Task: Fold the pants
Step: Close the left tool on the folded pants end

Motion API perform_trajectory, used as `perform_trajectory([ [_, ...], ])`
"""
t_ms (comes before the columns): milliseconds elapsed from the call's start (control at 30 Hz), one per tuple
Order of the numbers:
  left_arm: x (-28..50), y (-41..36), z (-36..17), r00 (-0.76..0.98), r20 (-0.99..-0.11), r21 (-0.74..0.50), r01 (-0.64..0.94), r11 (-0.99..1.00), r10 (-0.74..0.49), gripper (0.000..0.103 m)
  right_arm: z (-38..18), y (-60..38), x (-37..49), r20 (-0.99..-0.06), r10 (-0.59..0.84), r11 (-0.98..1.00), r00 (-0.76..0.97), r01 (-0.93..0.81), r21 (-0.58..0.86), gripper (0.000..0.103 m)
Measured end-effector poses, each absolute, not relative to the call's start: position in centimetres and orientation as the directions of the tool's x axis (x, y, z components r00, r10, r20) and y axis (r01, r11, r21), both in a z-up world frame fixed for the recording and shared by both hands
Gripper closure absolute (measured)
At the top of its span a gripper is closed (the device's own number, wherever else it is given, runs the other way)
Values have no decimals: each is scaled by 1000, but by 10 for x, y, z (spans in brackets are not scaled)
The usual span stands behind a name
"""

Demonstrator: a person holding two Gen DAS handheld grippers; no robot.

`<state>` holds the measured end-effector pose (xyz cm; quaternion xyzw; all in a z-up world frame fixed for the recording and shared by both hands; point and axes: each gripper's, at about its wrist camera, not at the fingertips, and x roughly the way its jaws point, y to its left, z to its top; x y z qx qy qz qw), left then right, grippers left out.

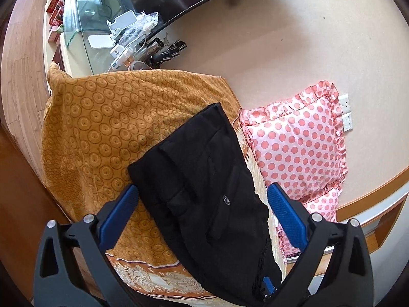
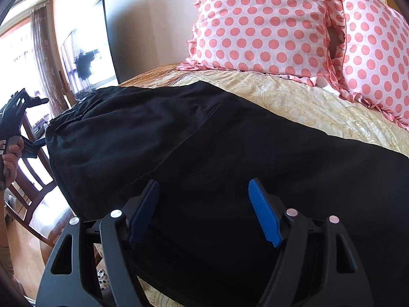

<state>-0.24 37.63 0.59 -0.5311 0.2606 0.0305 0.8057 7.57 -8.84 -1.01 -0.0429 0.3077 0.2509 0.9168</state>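
The black pants (image 2: 204,153) were laid lengthwise on the bed (image 2: 319,107), near the polka-dot pillows (image 2: 258,23). Both the left claw (image 1: 203,199) and the right claw (image 2: 204,199) were held spread above the cloth, nothing pinched (the right one just over it). Both layers of an edge should be gathered before lifting.

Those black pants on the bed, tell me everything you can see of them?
The black pants look like soft, matte fabric with a pocket seam and a small metal button. They lie spread, slightly rumpled, across the patterned yellow bedspread, below the polka-dot pillows. Neither hand-held gripper is gripping them.
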Motion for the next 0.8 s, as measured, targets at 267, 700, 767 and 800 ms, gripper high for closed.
perform_trajectory([
  [267, -2, 395, -7, 876, -374, -918, -303, 258, -305, 2, -11, -89, 76, -583, 435, 870, 686, -487, 77, 28],
  [700, 2, 389, -11, 884, -352, -935, -316, 160, -308, 17, -10, -87, 78, -575, 431, 868, 695, -493, 56, 25],
  [767, 3, 385, -7, 883, -378, -922, -330, 203, -278, 24, -10, -87, 78, -573, 431, 868, 698, -494, 50, 25],
  [800, 5, 382, -4, 879, -397, -909, -339, 240, -262, 28, -10, -87, 78, -571, 431, 868, 698, -494, 51, 25],
])
